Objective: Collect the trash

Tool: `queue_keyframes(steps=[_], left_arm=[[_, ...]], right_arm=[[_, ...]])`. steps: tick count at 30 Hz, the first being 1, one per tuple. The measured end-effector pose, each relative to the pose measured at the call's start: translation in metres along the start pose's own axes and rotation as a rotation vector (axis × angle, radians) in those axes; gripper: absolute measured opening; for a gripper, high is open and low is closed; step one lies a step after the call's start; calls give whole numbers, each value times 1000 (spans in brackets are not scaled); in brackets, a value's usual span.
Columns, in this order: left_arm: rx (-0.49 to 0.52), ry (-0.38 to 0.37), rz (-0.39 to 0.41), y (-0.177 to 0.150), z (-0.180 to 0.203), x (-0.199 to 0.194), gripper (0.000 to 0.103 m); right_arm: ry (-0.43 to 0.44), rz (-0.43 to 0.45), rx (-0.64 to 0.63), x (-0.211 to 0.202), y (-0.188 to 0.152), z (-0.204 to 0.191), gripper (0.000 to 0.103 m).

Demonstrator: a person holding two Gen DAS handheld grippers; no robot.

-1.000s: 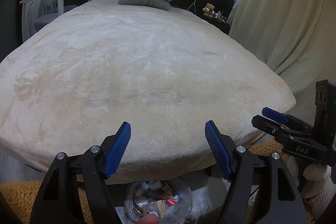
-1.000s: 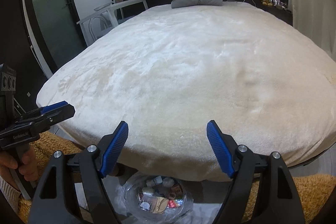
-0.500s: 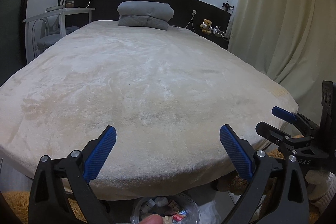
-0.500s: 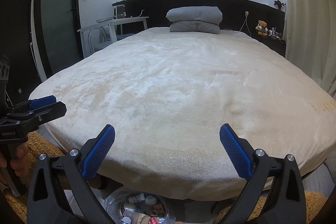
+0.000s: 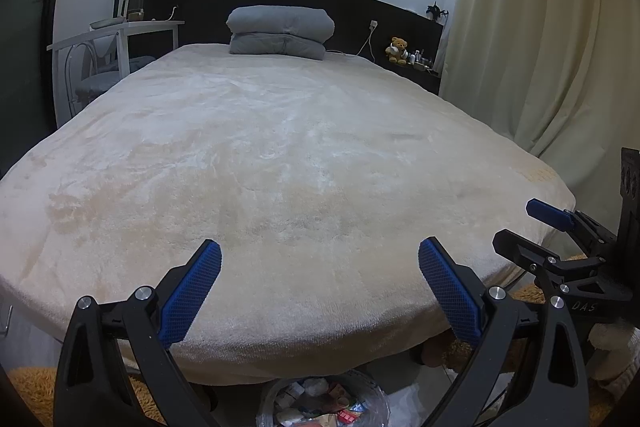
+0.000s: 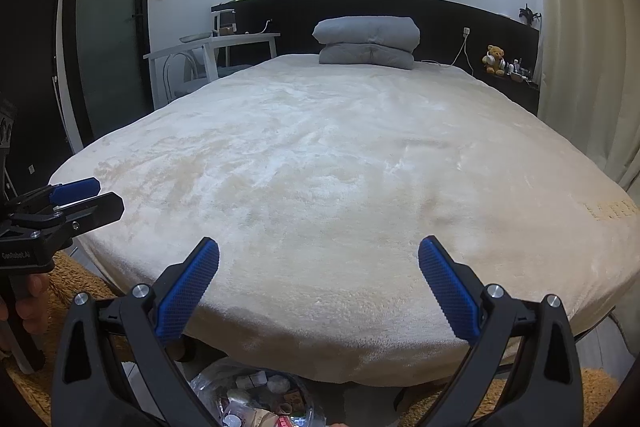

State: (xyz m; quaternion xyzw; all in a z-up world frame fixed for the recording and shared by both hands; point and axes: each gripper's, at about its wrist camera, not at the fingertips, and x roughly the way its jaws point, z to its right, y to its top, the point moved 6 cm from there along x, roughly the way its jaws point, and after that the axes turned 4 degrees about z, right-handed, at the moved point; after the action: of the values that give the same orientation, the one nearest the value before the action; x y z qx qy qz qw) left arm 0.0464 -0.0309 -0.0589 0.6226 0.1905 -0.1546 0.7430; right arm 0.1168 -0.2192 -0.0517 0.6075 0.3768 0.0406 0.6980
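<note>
A clear plastic trash bag full of wrappers and scraps sits on the floor below the foot of the bed; it also shows in the right wrist view. My left gripper is open and empty above the bag, at the bed's edge. My right gripper is open and empty too, beside it. Each gripper shows in the other's view: the right one at the right edge, the left one at the left edge. No loose trash shows on the bed.
A wide bed with a cream blanket fills both views, with a folded grey duvet at its head. A white desk stands at the left, a teddy bear on the right shelf, curtains at the right. An orange rug covers the floor.
Both grippers have opened wider and tilted up, so the bag has slid toward the bottom edge of both views. More of the wall and headboard shows.
</note>
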Motion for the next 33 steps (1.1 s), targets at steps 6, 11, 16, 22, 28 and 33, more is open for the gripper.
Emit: queue_keyframes(steps=[6,11,16,22,28,33], left_arm=[[4,0,5,0,1,-1,97],[6,-1,9,0,1,-1,97],[6,-1,8,0,1,-1,97],[8,1,11,0,1,-2,97],[10,2,15,1,2,-2,97],[14,7,12,1,2,-3,97]], right_arm=[[-8,6,-7,-1,0,0,98],[-10,6,-7,-1,0,0,98],[-17,11,-6,-3,-1,2,98],[-24,14,-5,-3,-1,5,98],[-28,15,-7,-2,-1,6,98],[-30,15,-8,-2,-1,6,98]])
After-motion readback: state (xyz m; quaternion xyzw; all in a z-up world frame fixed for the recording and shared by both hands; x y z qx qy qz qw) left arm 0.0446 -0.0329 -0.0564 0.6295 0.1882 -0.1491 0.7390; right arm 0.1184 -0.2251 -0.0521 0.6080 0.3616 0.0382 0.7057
